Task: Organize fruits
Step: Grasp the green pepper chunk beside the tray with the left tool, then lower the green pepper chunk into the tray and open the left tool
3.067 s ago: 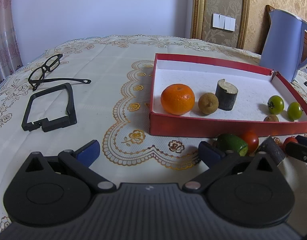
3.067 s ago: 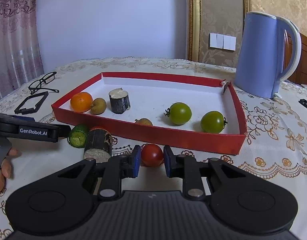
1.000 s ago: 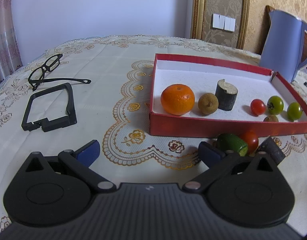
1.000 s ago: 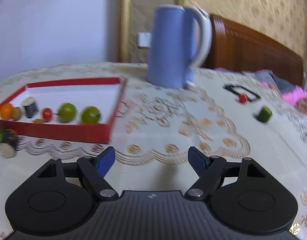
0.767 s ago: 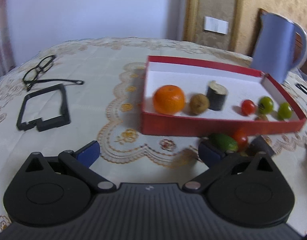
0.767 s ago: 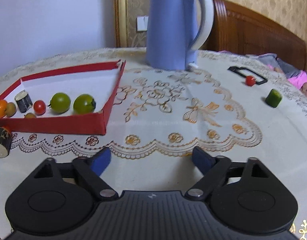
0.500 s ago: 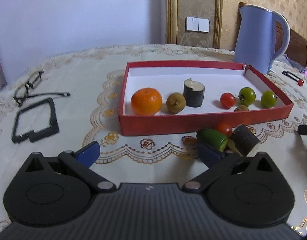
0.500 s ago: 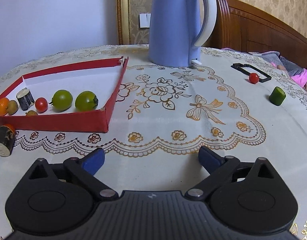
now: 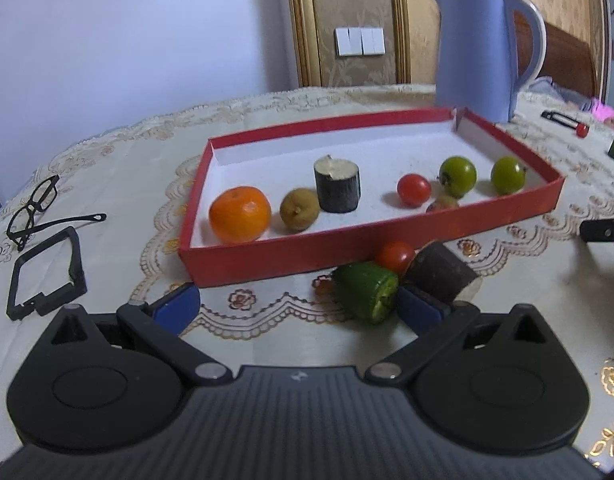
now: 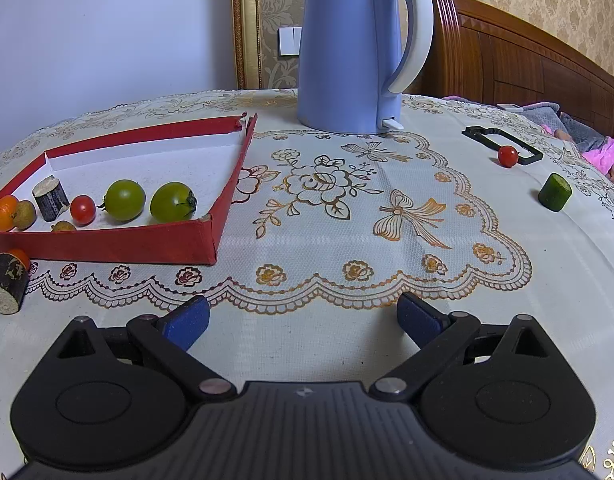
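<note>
**A:** so where was everything sitting at that point?

**B:** biggest first: the bench [image 10: 347, 216] had a lace cloth on it, with the blue kettle [image 10: 347, 48] standing at the back. The red tray [image 9: 347, 240] lay just in front of the left gripper [image 9: 297, 306], and in it were an orange [image 9: 239, 214], two green tomatoes [image 9: 458, 171], a dark cane chunk [image 9: 338, 186], a brownish fruit [image 9: 299, 209] and a red cherry tomato [image 9: 414, 189].

**A:** and the grippers?

**B:** both spread wide, nothing pinched. The left one's right finger [image 9: 421, 307] sat just beside a green cucumber piece [image 9: 367, 292], which lay partly inside the gap. Behind that, a second dark cane piece [image 9: 441, 274] and a red tomato [image 9: 395, 255] sat right against the tray's front wall, outside it.

**A:** right side?

**B:** the right gripper [image 10: 303, 318] hung over bare cloth, tray off to its left. Well away on the far right: a small green cucumber stub [image 10: 554, 192] and a tiny red tomato [image 10: 508, 156] touching a black frame [image 10: 503, 144].
</note>
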Available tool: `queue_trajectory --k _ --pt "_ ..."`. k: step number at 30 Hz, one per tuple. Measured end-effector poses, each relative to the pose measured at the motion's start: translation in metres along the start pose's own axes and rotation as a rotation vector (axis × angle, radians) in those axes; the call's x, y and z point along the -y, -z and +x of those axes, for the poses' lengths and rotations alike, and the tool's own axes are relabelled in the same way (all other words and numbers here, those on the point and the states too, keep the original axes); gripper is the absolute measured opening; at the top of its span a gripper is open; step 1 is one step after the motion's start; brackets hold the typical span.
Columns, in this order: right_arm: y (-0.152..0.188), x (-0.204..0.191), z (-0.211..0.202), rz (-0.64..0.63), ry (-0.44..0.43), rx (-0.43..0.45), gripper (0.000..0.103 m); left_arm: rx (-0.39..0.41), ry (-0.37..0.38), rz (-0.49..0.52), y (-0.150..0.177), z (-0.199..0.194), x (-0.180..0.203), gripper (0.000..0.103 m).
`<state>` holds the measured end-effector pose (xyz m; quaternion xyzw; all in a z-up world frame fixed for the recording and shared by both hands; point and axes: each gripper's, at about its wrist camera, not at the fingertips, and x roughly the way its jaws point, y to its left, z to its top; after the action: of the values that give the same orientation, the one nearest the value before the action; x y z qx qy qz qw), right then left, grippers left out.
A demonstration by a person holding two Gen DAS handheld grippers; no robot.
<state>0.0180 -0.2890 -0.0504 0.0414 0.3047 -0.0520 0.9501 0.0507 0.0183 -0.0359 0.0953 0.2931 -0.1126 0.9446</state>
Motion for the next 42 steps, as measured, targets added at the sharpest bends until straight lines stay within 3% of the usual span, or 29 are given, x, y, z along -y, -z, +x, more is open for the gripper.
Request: queue_trajectory --k 11,13,17,23,25,35,42 --pt "0.0 0.0 0.0 0.0 0.0 0.0 0.101 -0.033 0.027 -0.073 -0.001 0.01 -0.013 0.102" --pt "0.0 0.0 0.0 0.0 0.0 0.0 0.101 -0.027 0.051 -0.074 0.0 0.008 -0.013 0.089" --pt "0.0 0.0 0.0 0.001 0.0 0.0 0.101 -0.017 0.066 -0.087 0.001 0.005 -0.015 0.081" --pt "0.0 0.0 0.0 0.0 0.0 0.0 0.101 0.001 0.072 -0.067 0.003 -0.003 -0.008 0.054" --pt "0.0 0.0 0.0 0.0 0.0 0.0 0.101 0.005 0.071 -0.064 0.003 -0.006 -0.006 0.036" --pt "0.0 0.0 0.0 0.0 0.0 0.0 0.101 0.016 0.021 -0.037 0.003 -0.014 -0.002 0.035" --pt "0.0 0.0 0.0 0.001 0.0 -0.001 0.101 0.076 0.024 -0.082 -0.025 -0.023 -0.015 0.035"
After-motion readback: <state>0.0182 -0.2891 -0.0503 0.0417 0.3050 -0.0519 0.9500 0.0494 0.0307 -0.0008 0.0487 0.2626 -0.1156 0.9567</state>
